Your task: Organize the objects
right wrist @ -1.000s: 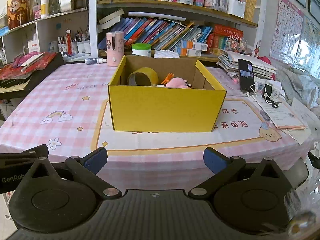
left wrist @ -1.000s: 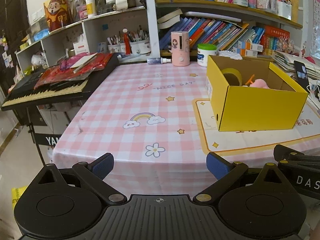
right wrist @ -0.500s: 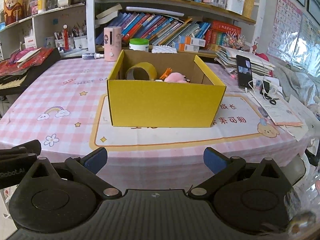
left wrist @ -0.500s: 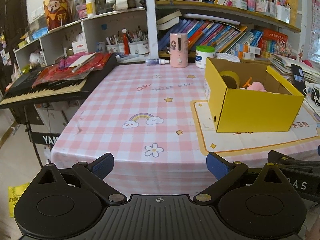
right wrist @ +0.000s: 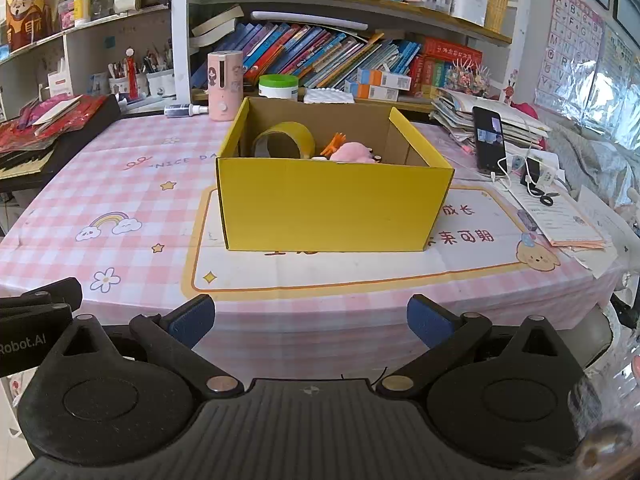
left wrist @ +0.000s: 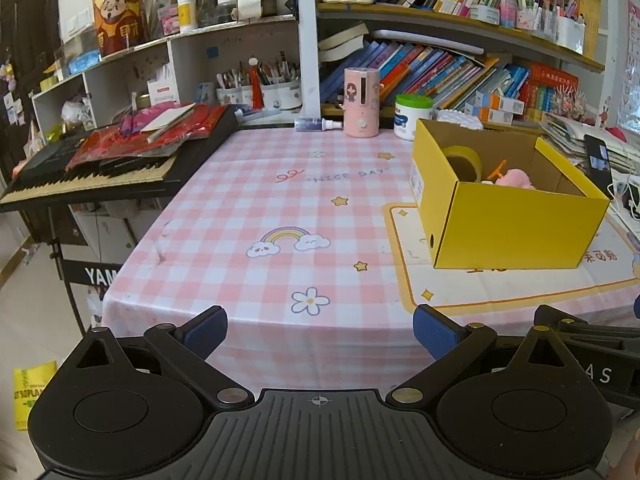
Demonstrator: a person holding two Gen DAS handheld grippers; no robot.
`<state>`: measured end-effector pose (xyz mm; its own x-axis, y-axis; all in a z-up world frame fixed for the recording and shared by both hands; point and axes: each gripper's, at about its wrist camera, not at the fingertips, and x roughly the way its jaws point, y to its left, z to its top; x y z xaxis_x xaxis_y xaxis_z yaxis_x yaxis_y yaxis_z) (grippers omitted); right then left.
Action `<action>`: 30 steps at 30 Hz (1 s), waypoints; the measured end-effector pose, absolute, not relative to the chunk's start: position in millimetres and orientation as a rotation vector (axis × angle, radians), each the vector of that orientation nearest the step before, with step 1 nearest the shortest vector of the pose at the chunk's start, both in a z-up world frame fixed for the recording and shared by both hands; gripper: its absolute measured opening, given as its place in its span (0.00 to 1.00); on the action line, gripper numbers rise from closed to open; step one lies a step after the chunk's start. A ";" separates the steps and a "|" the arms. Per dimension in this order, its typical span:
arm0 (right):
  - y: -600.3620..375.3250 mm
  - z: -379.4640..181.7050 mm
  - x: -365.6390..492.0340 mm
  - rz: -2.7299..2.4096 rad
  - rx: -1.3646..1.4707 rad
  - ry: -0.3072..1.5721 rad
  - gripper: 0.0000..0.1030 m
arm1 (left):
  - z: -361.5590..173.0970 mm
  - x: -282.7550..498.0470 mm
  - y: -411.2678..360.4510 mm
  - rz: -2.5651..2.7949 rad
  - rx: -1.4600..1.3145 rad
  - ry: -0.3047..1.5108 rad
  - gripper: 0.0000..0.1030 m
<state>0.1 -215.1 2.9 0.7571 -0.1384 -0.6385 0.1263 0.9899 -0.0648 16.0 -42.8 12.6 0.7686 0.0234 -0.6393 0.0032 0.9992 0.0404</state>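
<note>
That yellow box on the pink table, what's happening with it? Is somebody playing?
Someone is tidying up with two hand-held grippers. The yellow box sits on the checked table with a roll of tape, a pink toy and something orange already inside. The left gripper and the right gripper are both open, holding nothing, and hang at the near edge of the table, away from the box.

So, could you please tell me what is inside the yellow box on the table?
Inside the yellow box are a roll of tape standing on edge, a pink toy and something orange. The front wall hides the box floor and anything lower.
</note>
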 end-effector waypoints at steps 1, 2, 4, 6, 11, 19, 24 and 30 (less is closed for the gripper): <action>-214.5 3.0 -0.1 -0.145 -0.018 0.698 1.00 | 12.5 15.5 -43.2 0.012 0.040 0.693 0.98; -214.2 3.1 -0.2 -0.145 -0.019 0.697 1.00 | 12.5 15.2 -43.2 0.012 0.041 0.693 0.98; -213.9 3.5 -0.6 -0.146 -0.020 0.698 1.00 | 12.5 15.1 -43.3 0.012 0.039 0.694 0.98; -214.1 3.6 -0.6 -0.145 -0.020 0.698 1.00 | 12.7 15.0 -43.4 0.015 0.037 0.695 0.98; -214.3 3.8 -1.1 -0.147 -0.017 0.699 1.00 | 12.8 14.8 -43.2 0.015 0.038 0.694 0.98; -215.7 3.7 -2.3 -0.147 -0.017 0.698 1.00 | 13.1 13.0 -43.1 0.017 0.042 0.690 0.99; -217.5 4.0 -4.1 -0.150 -0.019 0.697 1.00 | 13.3 12.7 -43.3 0.016 0.041 0.691 0.99; -218.4 4.8 -5.5 -0.153 -0.019 0.697 1.00 | 14.8 10.8 -43.4 0.010 0.038 0.690 0.99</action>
<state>-5.5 -218.4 4.8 0.7559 -0.1463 -0.6382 0.1336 0.9887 -0.0685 10.8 -43.4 14.8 0.7709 0.0217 -0.6365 0.0036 0.9993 0.0385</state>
